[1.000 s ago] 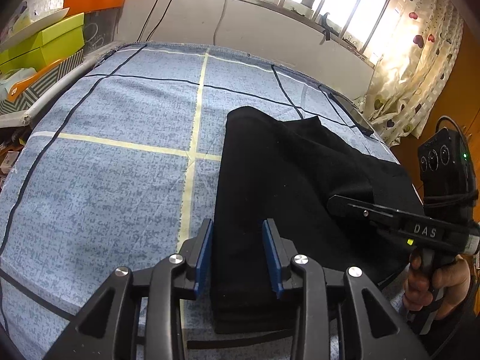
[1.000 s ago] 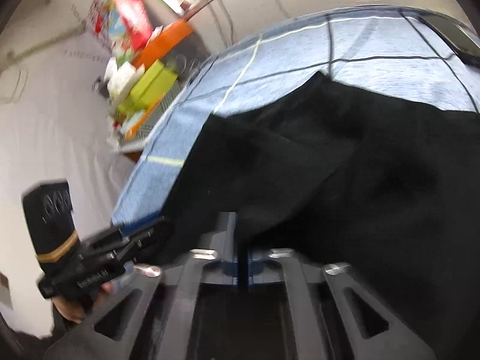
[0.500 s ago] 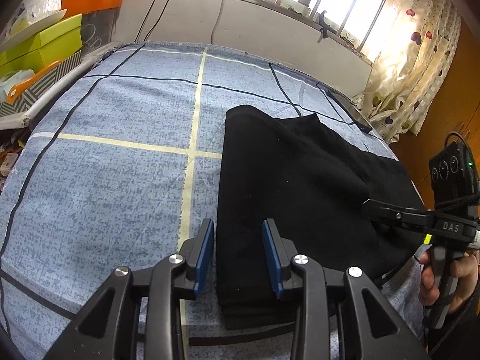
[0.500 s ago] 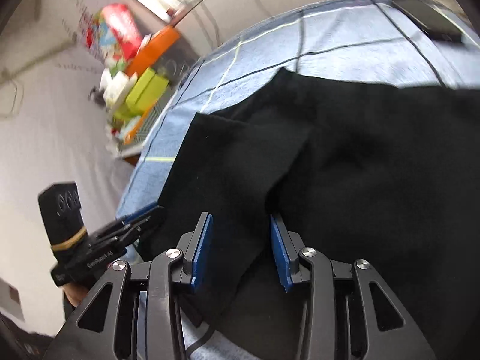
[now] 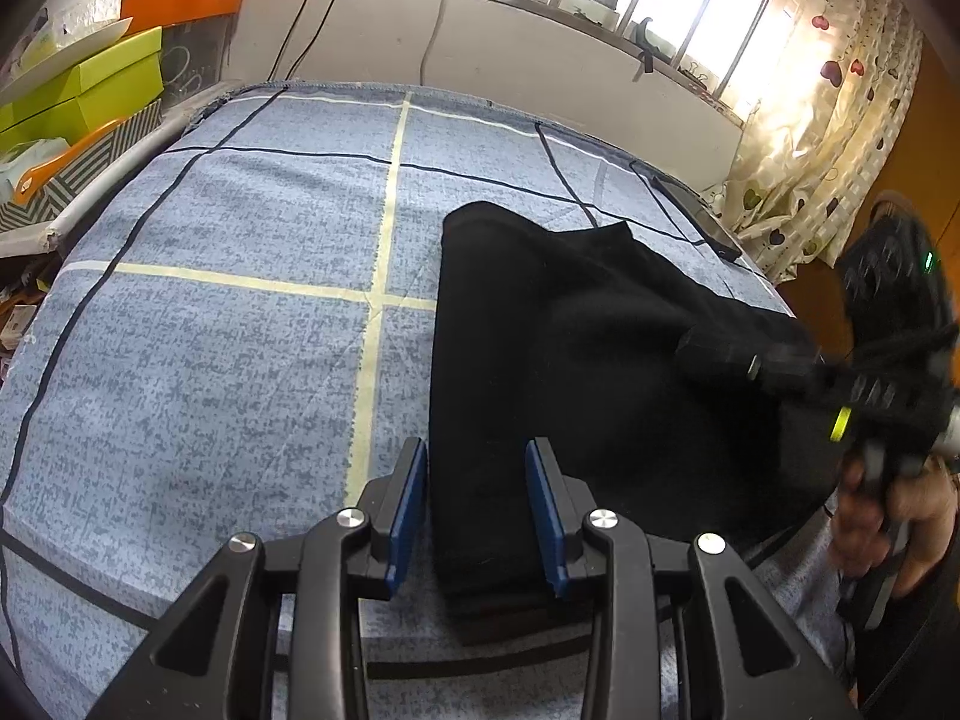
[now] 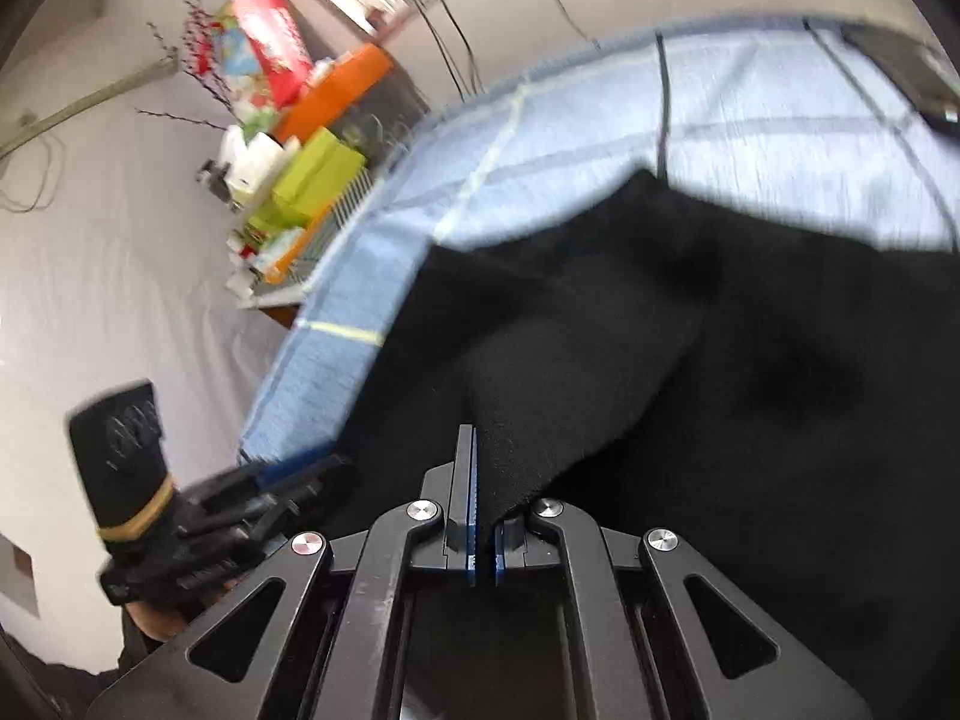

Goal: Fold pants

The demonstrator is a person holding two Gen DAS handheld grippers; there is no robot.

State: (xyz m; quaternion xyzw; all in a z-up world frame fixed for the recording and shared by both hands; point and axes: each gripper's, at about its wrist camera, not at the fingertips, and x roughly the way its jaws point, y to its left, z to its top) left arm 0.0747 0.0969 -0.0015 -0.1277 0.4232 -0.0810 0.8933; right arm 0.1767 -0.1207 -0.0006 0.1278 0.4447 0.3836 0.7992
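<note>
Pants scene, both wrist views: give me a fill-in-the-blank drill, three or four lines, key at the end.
1. The right gripper has its fingers ____ on a flap of the pants.
2. The left gripper has its fingers ____, with the folded edge of the pants between them.
3. The colour of the pants is ____.
4. The pants lie on a ____ cloth crossed by dark and pale yellow lines.

Missing words: shut; open; black; blue
</note>
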